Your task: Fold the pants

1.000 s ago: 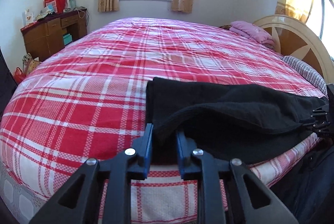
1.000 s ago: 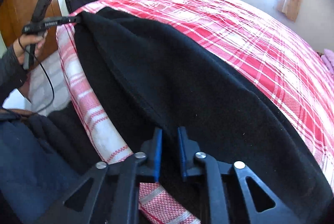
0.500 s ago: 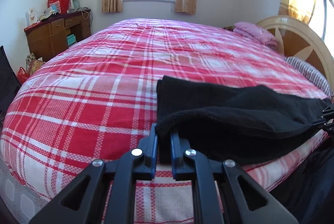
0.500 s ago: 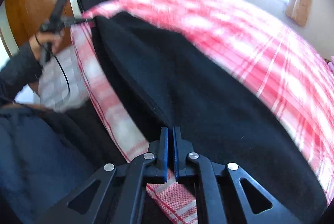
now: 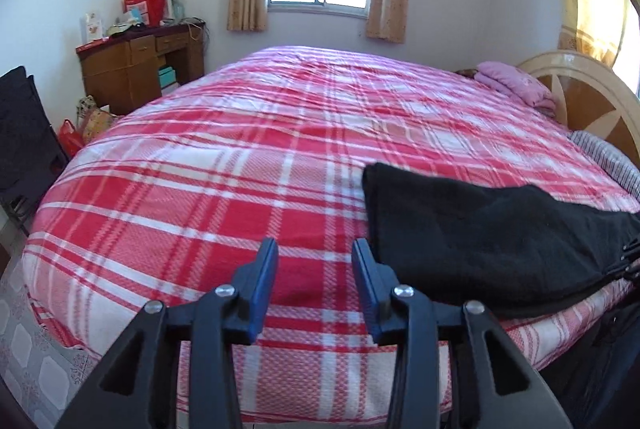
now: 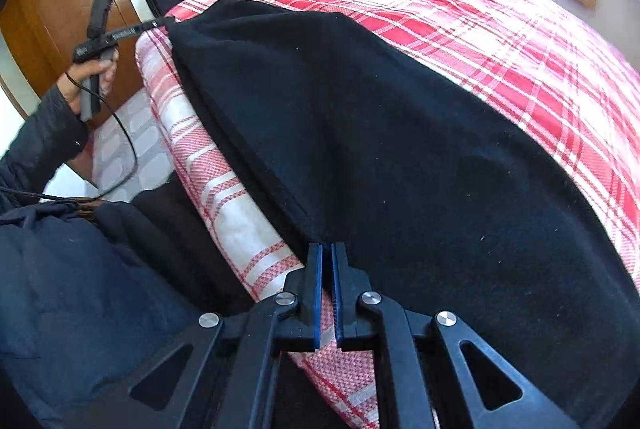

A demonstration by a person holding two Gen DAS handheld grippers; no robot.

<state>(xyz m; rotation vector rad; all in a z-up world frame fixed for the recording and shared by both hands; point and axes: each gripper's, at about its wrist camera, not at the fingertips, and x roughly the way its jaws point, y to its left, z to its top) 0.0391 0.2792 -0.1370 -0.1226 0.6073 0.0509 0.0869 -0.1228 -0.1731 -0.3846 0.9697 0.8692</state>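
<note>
Pants [image 5: 488,229], black and fleecy, lie along the near edge of the bed [image 5: 240,189], their long axis running side to side across the person's front, parallel to the mattress edge. Starting at the left: the left gripper [image 5: 315,265] hangs over the red plaid cover with its jaws spread wide and nothing between them; the left end of the garment sits just to the right of its right finger, close beside it but, as far as this view shows, not in the gap. In the right wrist view that same tool appears at the far end of the cloth, its tip at the corner of the fabric. Moving right along the dark band, the cloth broadens and drapes slightly over the bed's edge. At the right end, the right gripper [image 6: 327,293] has its blue pads drawn nearly together at the hem nearest the person; it seems to pinch the edge of the fabric, though the pads hide the contact. My judgement is that the next fold turns on the left end, which lies rightward of the open jaws, so the left hand is nearer.
</note>
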